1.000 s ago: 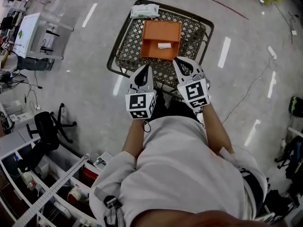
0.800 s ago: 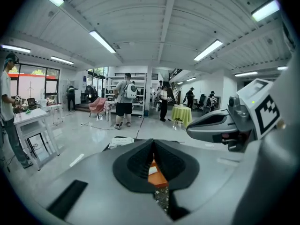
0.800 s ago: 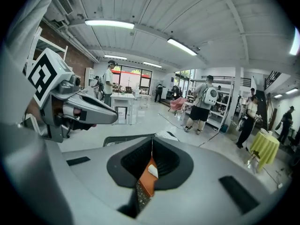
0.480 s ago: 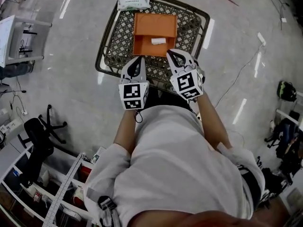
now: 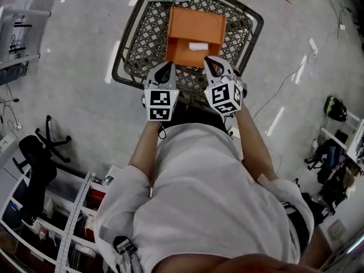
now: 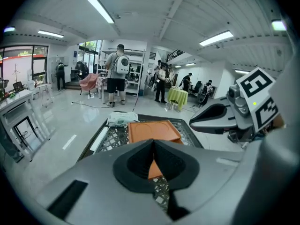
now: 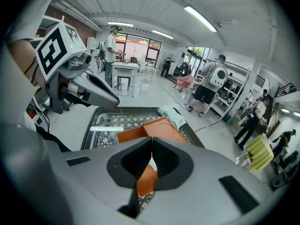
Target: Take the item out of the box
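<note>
left gripper (image 5: 164,68): jaws pressed together, empty, held just short of the box (image 5: 192,27).
right gripper (image 5: 212,62): also closed, empty.
item (image 5: 197,46): lay inside the box, just ahead of the right gripper, probably its pick.

White T-shirt (image 5: 210,198); left hand-held gripper (image 5: 167,66) and right hand-held gripper (image 5: 209,60) (both grey) bear black-and-white cubes (image 5: 161,105).

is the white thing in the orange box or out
In: the white thing lies on the floor of the open orange box, inside its walls.
</note>
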A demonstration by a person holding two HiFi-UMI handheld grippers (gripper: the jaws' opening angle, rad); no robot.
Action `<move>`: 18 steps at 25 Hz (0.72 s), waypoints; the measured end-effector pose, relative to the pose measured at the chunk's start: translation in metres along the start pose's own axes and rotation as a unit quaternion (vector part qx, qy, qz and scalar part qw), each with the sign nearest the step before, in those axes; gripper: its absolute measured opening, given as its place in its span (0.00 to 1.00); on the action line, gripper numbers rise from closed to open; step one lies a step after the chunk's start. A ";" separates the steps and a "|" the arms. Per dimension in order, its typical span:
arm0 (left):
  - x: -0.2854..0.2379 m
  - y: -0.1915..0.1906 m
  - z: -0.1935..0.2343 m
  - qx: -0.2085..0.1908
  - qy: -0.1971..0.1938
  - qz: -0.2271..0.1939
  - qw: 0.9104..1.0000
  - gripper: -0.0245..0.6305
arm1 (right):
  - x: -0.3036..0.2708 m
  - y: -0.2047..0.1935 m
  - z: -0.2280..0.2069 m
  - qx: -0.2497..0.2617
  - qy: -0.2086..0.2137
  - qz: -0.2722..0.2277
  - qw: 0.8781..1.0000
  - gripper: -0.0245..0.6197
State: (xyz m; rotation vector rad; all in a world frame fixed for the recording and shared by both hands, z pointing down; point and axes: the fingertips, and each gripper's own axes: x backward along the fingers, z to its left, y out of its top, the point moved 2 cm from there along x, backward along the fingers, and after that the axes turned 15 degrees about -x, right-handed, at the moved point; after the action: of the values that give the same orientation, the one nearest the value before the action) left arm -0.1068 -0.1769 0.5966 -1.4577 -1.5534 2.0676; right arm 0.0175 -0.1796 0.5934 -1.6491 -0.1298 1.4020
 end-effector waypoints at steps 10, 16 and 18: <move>-0.026 -0.029 0.036 0.002 -0.030 0.041 0.999 0.05 | -0.055 -0.027 -0.006 0.001 -0.004 0.071 0.997 0.04; -0.049 -0.034 0.050 0.005 -0.041 0.054 0.998 0.05 | -0.083 -0.049 -0.013 0.032 -0.009 0.114 0.993 0.04; -0.054 -0.037 0.053 0.007 -0.042 0.058 0.997 0.05 | -0.092 -0.053 -0.013 0.040 -0.008 0.123 0.992 0.05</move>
State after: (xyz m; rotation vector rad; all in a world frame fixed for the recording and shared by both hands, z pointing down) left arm -0.1351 -0.2286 0.6573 -1.5081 -1.5152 2.2281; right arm 0.0214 -0.2128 0.6951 -1.6290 0.1241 1.5842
